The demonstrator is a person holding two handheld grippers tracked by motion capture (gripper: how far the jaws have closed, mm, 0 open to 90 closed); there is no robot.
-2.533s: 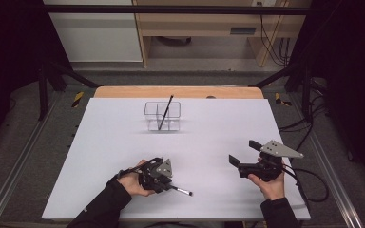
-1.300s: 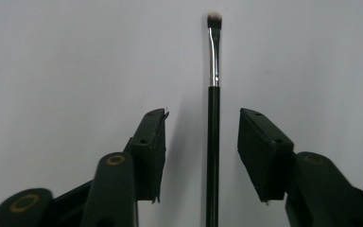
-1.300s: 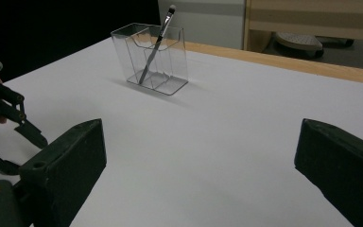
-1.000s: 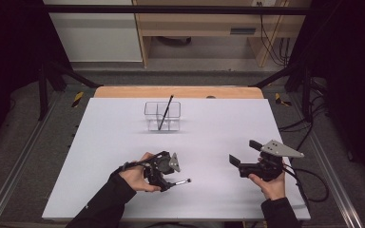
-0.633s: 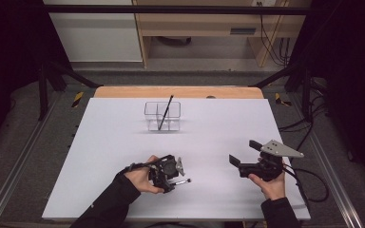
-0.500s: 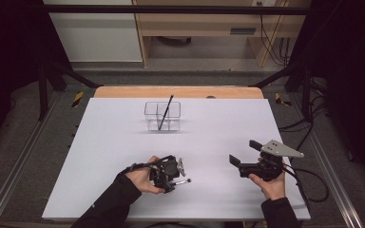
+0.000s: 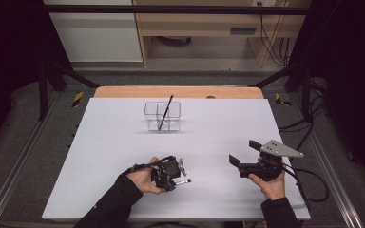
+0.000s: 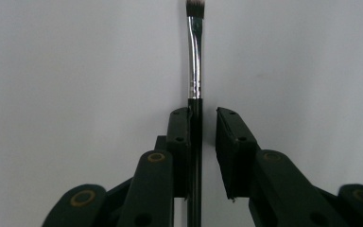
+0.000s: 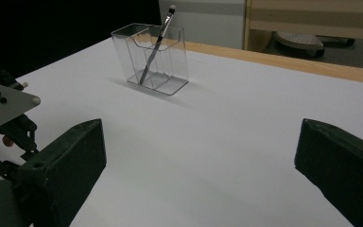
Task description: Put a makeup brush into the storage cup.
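A: Biggest thing first?
B: White table (image 7: 100, 156), wooden strip along its far edge. Person's forearms come in from the near side.

A: Next?
B: Clear divided organizer (image 7: 162, 116) at the far middle of the table. One dark brush (image 7: 165, 112) stands tilted inside it, bristle end up. Right gripper view has the same organizer (image 9: 151, 57) with the brush (image 9: 157, 43) leaning across its compartments; which compartment, can't tell.

A: Grippers?
B: Right gripper (image 7: 240, 163) at near right, held in the right hand (image 7: 268, 183), grey plate on top. Jaws spread wide, nothing between them; right gripper view confirms bare table in the gap (image 9: 201, 156).
Left gripper (image 7: 183, 175) near centre, in the left hand (image 7: 145, 178), pointing right.

A: Left holding anything?
B: A makeup brush (image 8: 194, 71). Handle runs along one jaw's pad and touches it; the other jaw stands slightly off, small gap visible. So narrow, not clamped tight. Silver ferrule and bristle tip stick out past the jaws, over the table. In the high view the brush tip (image 7: 186, 181) pokes out right of the gripper.
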